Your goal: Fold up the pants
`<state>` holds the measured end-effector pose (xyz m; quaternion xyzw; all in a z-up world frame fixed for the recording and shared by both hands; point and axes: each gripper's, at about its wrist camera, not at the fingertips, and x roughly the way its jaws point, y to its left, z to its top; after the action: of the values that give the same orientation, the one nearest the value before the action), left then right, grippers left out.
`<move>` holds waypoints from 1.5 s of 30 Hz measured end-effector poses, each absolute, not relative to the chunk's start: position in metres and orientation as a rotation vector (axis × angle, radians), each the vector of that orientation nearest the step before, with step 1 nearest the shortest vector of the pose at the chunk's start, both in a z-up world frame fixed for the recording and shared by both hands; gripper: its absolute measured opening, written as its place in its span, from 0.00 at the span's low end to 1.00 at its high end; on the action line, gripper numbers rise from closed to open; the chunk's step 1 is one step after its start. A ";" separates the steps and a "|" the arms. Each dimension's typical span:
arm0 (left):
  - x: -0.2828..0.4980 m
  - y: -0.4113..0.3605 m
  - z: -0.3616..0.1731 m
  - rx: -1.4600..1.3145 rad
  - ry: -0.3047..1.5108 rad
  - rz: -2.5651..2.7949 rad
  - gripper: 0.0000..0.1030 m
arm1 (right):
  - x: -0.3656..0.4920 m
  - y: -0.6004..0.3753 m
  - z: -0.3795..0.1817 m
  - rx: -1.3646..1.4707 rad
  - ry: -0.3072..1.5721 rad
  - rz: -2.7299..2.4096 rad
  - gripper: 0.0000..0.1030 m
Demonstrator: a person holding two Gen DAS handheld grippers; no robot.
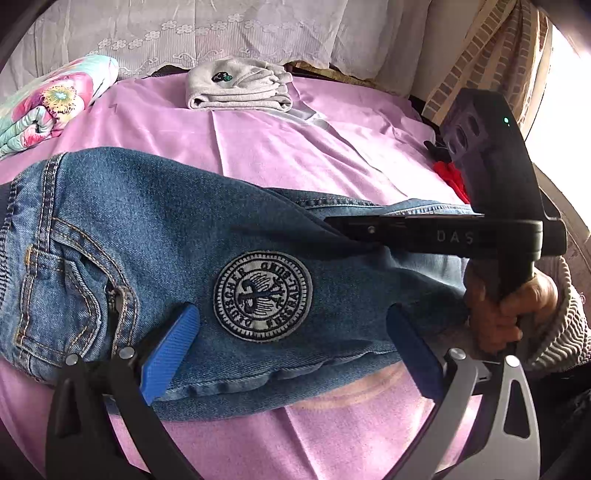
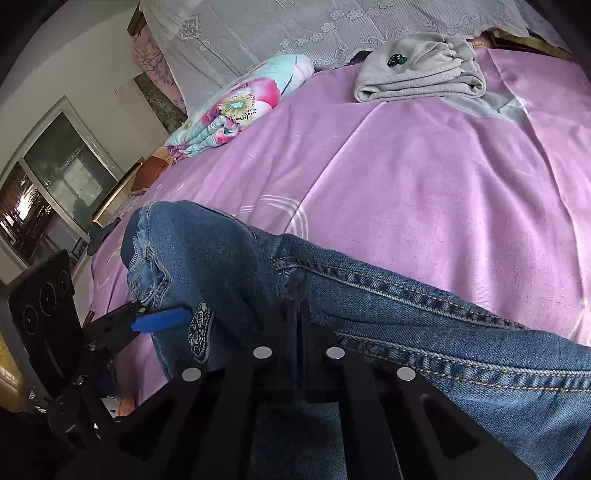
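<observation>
On the bed's pink sheet the jeans are lying; your left hand-held gripper is standing wide over them, your right hand-held gripper is pinching them. Lace curtain is hanging behind.

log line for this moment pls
task: fold pants | left hand-held gripper: open over jeans | right hand-held gripper: shut on jeans | surface: pink sheet

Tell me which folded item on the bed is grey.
The grey sweatshirt at the far edge, with a small dark logo on top. The other folded bundle, the floral quilt to its left, is pink and turquoise; the jeans are blue.
</observation>
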<state>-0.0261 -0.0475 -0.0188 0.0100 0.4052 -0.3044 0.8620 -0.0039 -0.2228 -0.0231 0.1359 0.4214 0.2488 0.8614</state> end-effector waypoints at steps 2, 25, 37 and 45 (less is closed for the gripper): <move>-0.025 -0.048 -0.019 0.025 0.850 -0.636 0.96 | -0.002 -0.223 -0.023 0.290 0.892 0.522 0.03; -0.030 -0.039 -0.018 0.003 0.837 -0.663 0.96 | 0.061 -0.232 -0.052 0.890 1.259 0.763 0.34; -0.031 -0.043 -0.016 0.007 0.834 -0.657 0.96 | 0.101 -0.295 -0.021 1.104 0.845 0.679 0.25; -0.032 -0.045 -0.018 0.002 0.836 -0.657 0.96 | 0.081 -0.271 0.007 0.796 0.928 0.675 0.27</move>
<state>-0.0319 -0.0445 -0.0177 0.0011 0.3985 -0.3133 0.8620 0.0814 -0.2713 0.0071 0.3664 0.4272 0.3106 0.7660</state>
